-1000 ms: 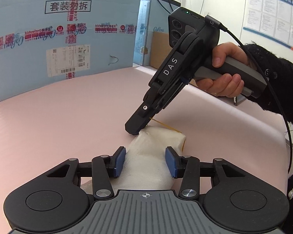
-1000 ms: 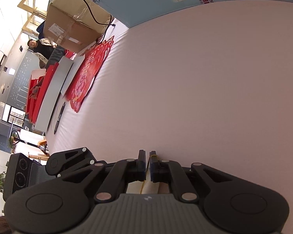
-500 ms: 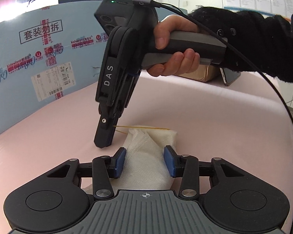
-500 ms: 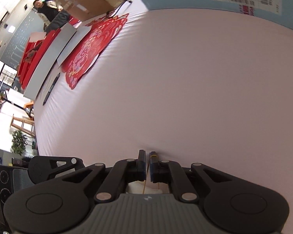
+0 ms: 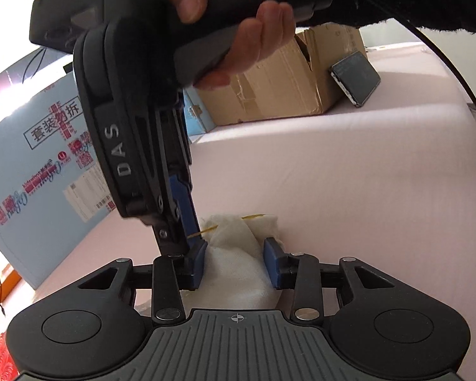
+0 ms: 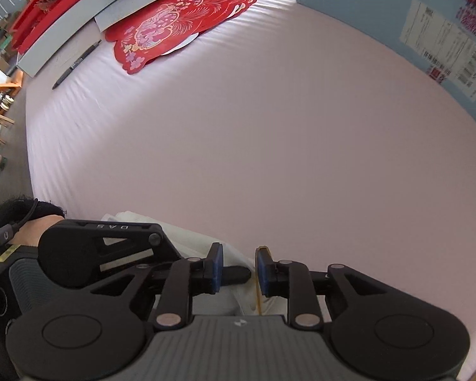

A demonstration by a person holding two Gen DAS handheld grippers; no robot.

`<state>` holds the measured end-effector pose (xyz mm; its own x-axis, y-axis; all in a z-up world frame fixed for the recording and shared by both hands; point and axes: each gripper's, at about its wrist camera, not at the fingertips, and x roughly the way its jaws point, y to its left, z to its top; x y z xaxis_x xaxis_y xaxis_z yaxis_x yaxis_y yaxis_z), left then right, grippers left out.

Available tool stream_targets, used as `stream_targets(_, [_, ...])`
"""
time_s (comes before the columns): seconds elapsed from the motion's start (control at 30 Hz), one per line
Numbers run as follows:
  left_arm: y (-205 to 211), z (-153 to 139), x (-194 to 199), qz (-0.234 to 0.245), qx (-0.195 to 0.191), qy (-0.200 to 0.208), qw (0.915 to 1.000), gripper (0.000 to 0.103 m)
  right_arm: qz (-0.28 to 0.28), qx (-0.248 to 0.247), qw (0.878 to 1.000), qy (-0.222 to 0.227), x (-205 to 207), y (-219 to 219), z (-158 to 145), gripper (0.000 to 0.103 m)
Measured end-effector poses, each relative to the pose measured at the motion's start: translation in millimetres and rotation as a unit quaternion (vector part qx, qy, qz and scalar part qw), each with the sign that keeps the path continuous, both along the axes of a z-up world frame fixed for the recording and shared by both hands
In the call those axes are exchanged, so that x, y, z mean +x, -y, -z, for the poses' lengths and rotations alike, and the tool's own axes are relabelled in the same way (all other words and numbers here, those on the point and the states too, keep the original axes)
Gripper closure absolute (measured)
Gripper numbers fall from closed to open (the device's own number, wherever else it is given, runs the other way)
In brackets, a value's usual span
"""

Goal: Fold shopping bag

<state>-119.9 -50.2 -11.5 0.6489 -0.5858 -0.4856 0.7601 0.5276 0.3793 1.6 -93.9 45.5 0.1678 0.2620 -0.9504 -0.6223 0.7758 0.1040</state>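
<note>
Jaws of the left gripper [image 5: 236,262] stand partly apart with the folded shopping bag [image 5: 238,263] between the blue pads; the left pad touches the bag's side, the right pad shows a narrow gap, so a firm clamp cannot be confirmed. Jaws of the right gripper [image 6: 238,266] are opening, with a thin yellow band [image 6: 257,298] running along the inner face of its right pad and white bag material beneath the gap.

Shopping bag condition: white, crinkled, compacted into a small bundle lying on the pink table surface [image 5: 365,190]. The yellow band crosses the bundle's far end in the left wrist view.

Left to right in the left wrist view: a blue printed carton [image 5: 31,171] stands at the table's far edge; the right gripper points steeply downward, fingertips just beside the left gripper's left pad at the bundle's edge; a hand [image 5: 234,31] wraps its grey handle from above; a brown cardboard box [image 5: 279,85] and a dark phone [image 5: 355,77] sit behind.

In the right wrist view, red paper cut-outs [image 6: 174,22] and a pen [image 6: 76,63] lie well apart from the bag.
</note>
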Motion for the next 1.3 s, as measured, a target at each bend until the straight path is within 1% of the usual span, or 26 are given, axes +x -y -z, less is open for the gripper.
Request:
stream_targets(0.03, [-2, 0, 3, -0.001, -0.006, -0.009, 0.9999, 0.064, -0.001, 0.001, 1.0, 0.008, -3, 3, -5, 0.069])
stream_targets(0.07, [-5, -1, 5, -0.003, -0.011, -0.017, 0.9998, 0.064, -0.002, 0.01, 1.0, 0.012, -5, 6, -11, 0.058])
stream_targets(0.1, [-7, -1, 7, -0.003, -0.016, -0.025, 0.9996, 0.063, -0.004, 0.024, 1.0, 0.016, -9, 10, -17, 0.052])
stream_targets(0.17, [-13, 0, 10, -0.006, -0.027, -0.034, 0.999, 0.063, -0.003, 0.047, 0.999, 0.024, -13, 16, -23, 0.048])
stream_targets(0.27, [-22, 0, 15, -0.026, -0.049, -0.047, 0.9974, 0.059, 0.039, 0.086, 0.994, 0.059, -13, 42, -26, 0.048])
stream_targets(0.3, [-25, -1, 16, -0.034, -0.058, -0.052, 0.9964, 0.059, 0.069, 0.107, 0.989, 0.078, -13, 60, -23, 0.049])
stream_targets(0.33, [-27, -2, 18, -0.038, -0.062, -0.054, 0.9958, 0.059, 0.092, 0.121, 0.985, 0.084, -13, 73, -16, 0.049])
stream_targets(0.4, [-31, -3, 21, -0.044, -0.069, -0.06, 0.9948, 0.058, 0.126, 0.136, 0.979, 0.082, -11, 94, 2, 0.058])
stream_targets(0.43, [-31, -2, 22, -0.047, -0.069, -0.061, 0.9947, 0.058, 0.143, 0.141, 0.976, 0.081, -10, 106, 15, 0.061])
stream_targets(0.47, [-30, -2, 22, -0.051, -0.066, -0.06, 0.9947, 0.058, 0.154, 0.142, 0.975, 0.078, -9, 111, 25, 0.066])
stream_targets(0.5, [-29, -1, 23, -0.055, -0.063, -0.058, 0.9948, 0.058, 0.158, 0.145, 0.974, 0.072, -9, 113, 34, 0.074])
stream_targets(0.53, [-28, -1, 24, -0.059, -0.06, -0.057, 0.9949, 0.058, 0.161, 0.15, 0.973, 0.065, -9, 114, 43, 0.076])
stream_targets(0.57, [-28, 0, 24, -0.065, -0.055, -0.054, 0.9949, 0.057, 0.157, 0.159, 0.972, 0.072, -13, 116, 48, 0.076])
stream_targets(0.63, [-29, 1, 25, -0.075, -0.053, -0.053, 0.9944, 0.057, 0.146, 0.176, 0.971, 0.076, -23, 119, 51, 0.078])
stream_targets(0.67, [-31, 1, 26, -0.08, -0.052, -0.054, 0.994, 0.057, 0.142, 0.181, 0.97, 0.075, -29, 119, 52, 0.082])
stream_targets(0.77, [-33, 3, 23, -0.083, -0.039, -0.047, 0.9946, 0.057, 0.129, 0.193, 0.97, 0.069, -46, 118, 54, 0.088])
stream_targets(0.83, [-35, 4, 21, -0.08, -0.033, -0.044, 0.9953, 0.057, 0.117, 0.202, 0.97, 0.06, -59, 117, 55, 0.088])
stream_targets(0.9, [-37, 4, 20, -0.079, -0.031, -0.042, 0.9955, 0.057, 0.105, 0.233, 0.966, 0.032, -66, 119, 56, 0.085])
stream_targets(0.93, [-38, 4, 19, -0.079, -0.032, -0.043, 0.9955, 0.057, 0.104, 0.237, 0.965, 0.03, -68, 120, 55, 0.083])
stream_targets(1.0, [-39, 4, 18, -0.084, -0.032, -0.042, 0.9951, 0.057, 0.121, 0.227, 0.964, 0.062, -66, 119, 50, 0.075])
stream_targets(1.07, [-39, 5, 16, -0.094, -0.033, -0.036, 0.9943, 0.057, 0.128, 0.256, 0.956, 0.065, -61, 124, 46, 0.075])
stream_targets(1.13, [-41, 7, 14, -0.102, -0.035, -0.036, 0.9935, 0.057, 0.132, 0.279, 0.949, 0.072, -58, 129, 45, 0.072])
stream_targets(1.2, [-42, 8, 13, -0.106, -0.035, -0.039, 0.993, 0.057, 0.138, 0.311, 0.937, 0.074, -55, 137, 44, 0.071])
stream_targets(1.27, [-41, 9, 13, -0.108, -0.035, -0.039, 0.9928, 0.057, 0.149, 0.331, 0.928, 0.082, -51, 143, 42, 0.069])
stream_targets(1.3, [-41, 10, 13, -0.109, -0.035, -0.039, 0.9927, 0.057, 0.156, 0.332, 0.926, 0.088, -46, 144, 42, 0.069])
